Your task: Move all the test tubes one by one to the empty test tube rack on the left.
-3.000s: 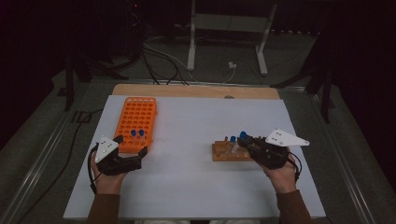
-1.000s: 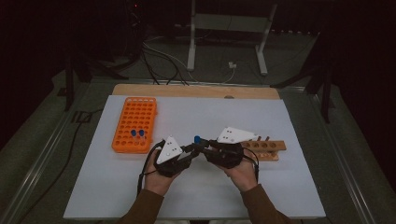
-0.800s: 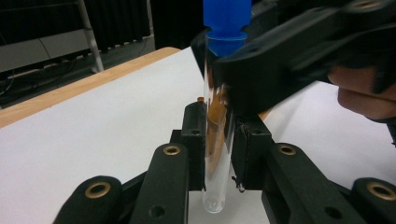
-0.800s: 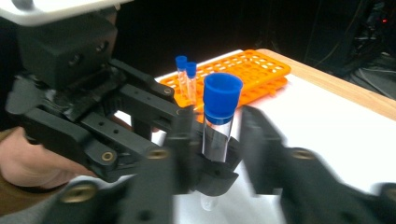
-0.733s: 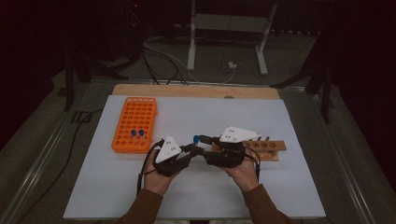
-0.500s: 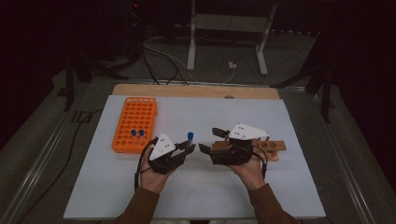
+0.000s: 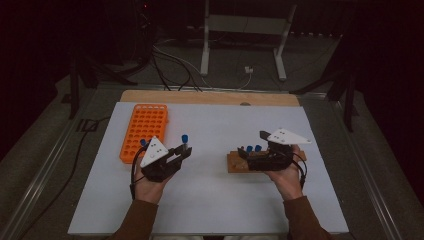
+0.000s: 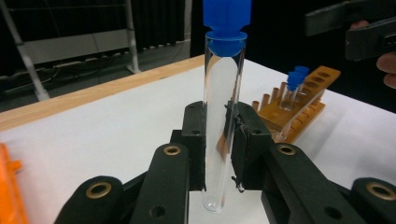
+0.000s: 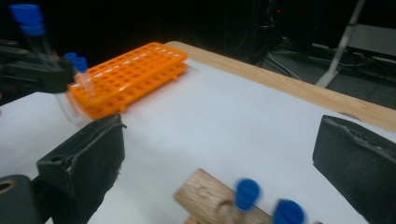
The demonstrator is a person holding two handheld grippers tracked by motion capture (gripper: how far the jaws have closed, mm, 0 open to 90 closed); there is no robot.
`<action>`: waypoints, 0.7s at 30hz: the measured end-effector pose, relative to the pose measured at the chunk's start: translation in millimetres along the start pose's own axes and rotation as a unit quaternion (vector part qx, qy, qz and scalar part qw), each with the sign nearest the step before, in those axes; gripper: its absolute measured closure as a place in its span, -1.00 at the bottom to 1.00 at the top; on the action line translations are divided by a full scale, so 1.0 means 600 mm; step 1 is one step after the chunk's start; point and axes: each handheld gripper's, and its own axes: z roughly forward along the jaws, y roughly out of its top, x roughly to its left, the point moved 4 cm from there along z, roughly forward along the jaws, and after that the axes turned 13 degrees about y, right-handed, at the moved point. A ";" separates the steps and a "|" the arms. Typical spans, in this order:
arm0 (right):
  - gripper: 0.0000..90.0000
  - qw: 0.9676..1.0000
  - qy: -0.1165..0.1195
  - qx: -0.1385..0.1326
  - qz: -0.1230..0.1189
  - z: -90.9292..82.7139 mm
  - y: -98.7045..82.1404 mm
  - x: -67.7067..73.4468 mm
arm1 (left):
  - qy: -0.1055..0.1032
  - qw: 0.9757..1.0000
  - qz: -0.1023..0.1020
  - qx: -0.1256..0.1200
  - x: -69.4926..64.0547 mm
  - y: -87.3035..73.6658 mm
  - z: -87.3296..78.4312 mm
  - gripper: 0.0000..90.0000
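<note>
The tube's [image 8: 222, 126] middle is hiding between the left gripper's [image 8: 219, 144] clamping pads, standing upright; the right gripper [image 9: 224, 163] is gaping, having just opened.

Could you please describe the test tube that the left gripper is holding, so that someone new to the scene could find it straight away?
On the white table, look between the orange rack on the left and the wooden rack on the right. There the left gripper clamps a clear test tube upright in the air. Its blue-capped neighbours all stand in racks; this one sits in none.
</note>
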 end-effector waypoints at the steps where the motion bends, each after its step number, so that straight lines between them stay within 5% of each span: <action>1: -0.96 1.000 -0.005 -0.001 0.003 -0.004 -0.002 -0.006 | 0.002 1.000 -0.001 -0.001 0.004 0.000 -0.002 0.73; 21: -0.96 0.998 -0.050 -0.008 0.027 -0.078 -0.058 -0.061 | 0.077 0.997 -0.027 -0.016 0.105 0.000 -0.061 0.73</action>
